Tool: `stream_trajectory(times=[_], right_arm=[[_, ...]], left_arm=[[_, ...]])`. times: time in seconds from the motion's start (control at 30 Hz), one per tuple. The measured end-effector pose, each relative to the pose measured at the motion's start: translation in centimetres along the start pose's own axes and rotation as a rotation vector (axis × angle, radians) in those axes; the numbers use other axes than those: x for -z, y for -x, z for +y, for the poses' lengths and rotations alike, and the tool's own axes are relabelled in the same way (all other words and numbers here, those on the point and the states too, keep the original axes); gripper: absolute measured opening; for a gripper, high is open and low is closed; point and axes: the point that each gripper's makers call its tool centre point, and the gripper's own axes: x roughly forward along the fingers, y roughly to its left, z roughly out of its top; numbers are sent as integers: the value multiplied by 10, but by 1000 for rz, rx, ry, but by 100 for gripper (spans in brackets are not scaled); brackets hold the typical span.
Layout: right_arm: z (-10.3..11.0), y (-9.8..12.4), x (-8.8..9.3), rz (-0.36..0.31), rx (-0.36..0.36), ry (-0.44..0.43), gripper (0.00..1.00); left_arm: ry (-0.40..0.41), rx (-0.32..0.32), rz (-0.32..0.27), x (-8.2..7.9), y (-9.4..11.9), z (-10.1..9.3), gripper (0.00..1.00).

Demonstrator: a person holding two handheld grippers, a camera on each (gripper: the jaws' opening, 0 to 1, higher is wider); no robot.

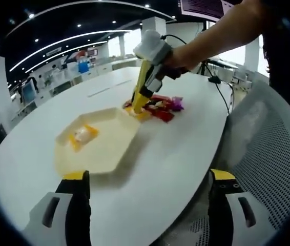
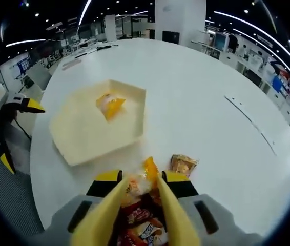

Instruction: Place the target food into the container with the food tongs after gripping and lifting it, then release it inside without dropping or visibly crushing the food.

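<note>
My right gripper [image 2: 142, 178] is shut on yellow food tongs [image 2: 115, 202]. The tong tips close around an orange wrapped snack [image 2: 148, 170] at the top of a pile of red snack packets [image 2: 141, 218]. A golden packet [image 2: 183, 164] lies just to the right. In the left gripper view the right gripper [image 1: 154, 79] points the tongs [image 1: 140, 95] down into the packet pile [image 1: 161, 107], beside a cream hexagonal tray [image 1: 111, 154]. An orange wrapped snack [image 1: 83, 135] lies in the tray [image 2: 78, 138], also visible in the right gripper view [image 2: 110, 105]. My left gripper [image 1: 147, 177] hangs open near the table's edge.
The large white oval table [image 1: 170, 154] runs far back. A white mesh chair [image 1: 273, 148] stands at its right side. A person's arm [image 1: 216, 36] holds the right gripper. The left gripper [image 2: 18, 134] shows beyond the table's left edge. Desks and monitors fill the background.
</note>
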Motion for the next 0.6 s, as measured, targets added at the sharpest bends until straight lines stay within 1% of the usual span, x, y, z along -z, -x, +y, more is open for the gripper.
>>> stream_trajectory(times=[0.13, 0.23, 0.3, 0.33, 0.37, 0.47, 0.53, 0.6], right_arm=[[2, 2, 3, 10, 14, -21, 26], [4, 3, 6, 15, 24, -63, 23], [5, 4, 7, 12, 23, -91, 20], [6, 6, 7, 14, 24, -119, 19], [4, 7, 6, 11, 27, -122, 18], [3, 11, 8, 13, 35, -129, 17], [3, 16, 5, -12, 34, -159, 18], [3, 22, 4, -16, 33, -163, 18]], left_arm=[[-4, 12, -11, -1, 0, -2, 91], [-19, 19, -16, -3, 0, -3, 90], [-11, 10, -17, -3, 0, -1, 90], [-6, 7, -18, -3, 0, 0, 90], [-6, 7, -17, -3, 0, 0, 90], [-15, 17, -20, -4, 0, -2, 90], [-21, 20, -21, -4, 0, -3, 90], [-20, 17, -22, -4, -1, -2, 90]])
